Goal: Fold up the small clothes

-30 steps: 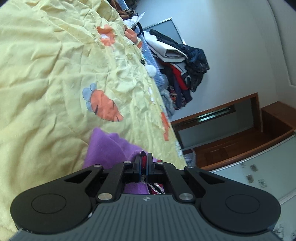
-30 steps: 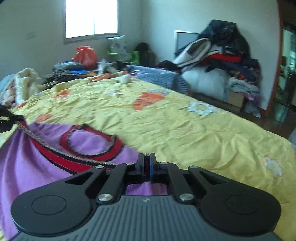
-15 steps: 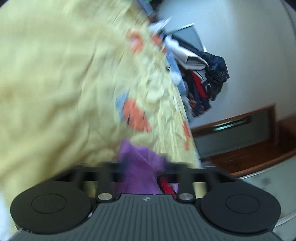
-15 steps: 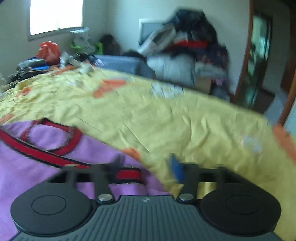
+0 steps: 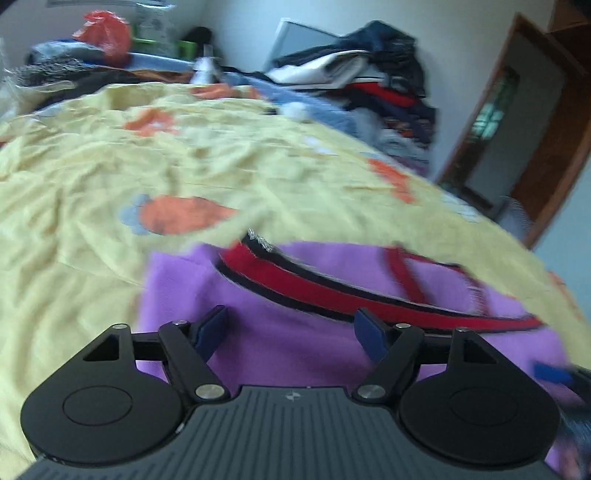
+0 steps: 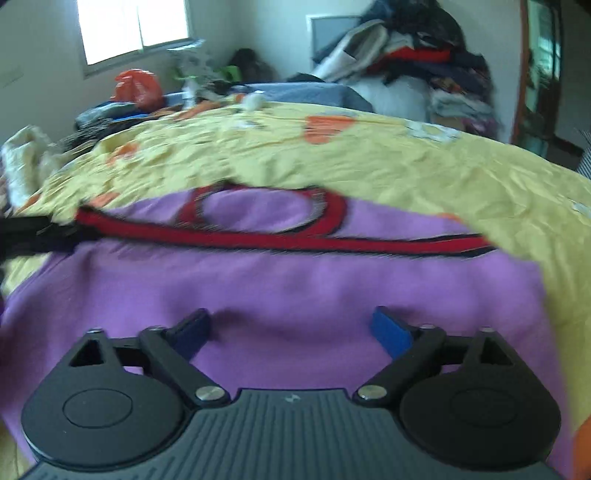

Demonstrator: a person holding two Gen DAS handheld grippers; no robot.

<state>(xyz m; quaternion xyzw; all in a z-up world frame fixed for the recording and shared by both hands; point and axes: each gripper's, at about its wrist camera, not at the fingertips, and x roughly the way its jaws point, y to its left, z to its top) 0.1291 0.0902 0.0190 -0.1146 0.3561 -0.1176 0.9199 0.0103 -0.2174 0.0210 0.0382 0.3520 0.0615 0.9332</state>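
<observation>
While both of my grippers hang over the bed, my left gripper (image 5: 291, 326) has its jaws opening, blue pads (image 5: 212, 326) apart, nothing pinched between them; my right gripper (image 6: 291, 328) likewise has its jaws opening, spread wide, holding nothing. Item one: a small purple garment (image 6: 295, 288) with red, dark-edged trim (image 6: 280, 240), lying spread on the bed directly beneath both sets of fingers (the trim loops into an oval opening near its far edge). Item two: a yellow bedsheet (image 6: 406, 166) printed with orange carrots (image 5: 181, 218), wrinkled, under and around the garment. Item three: a heaped pile of clothes (image 6: 417, 55) against the far wall. Item four: an orange plastic bag (image 6: 138, 86) beyond the bed, below a bright window (image 6: 133, 29). Item five: a brown wooden door frame (image 5: 517, 129) at the right in the left wrist view.
</observation>
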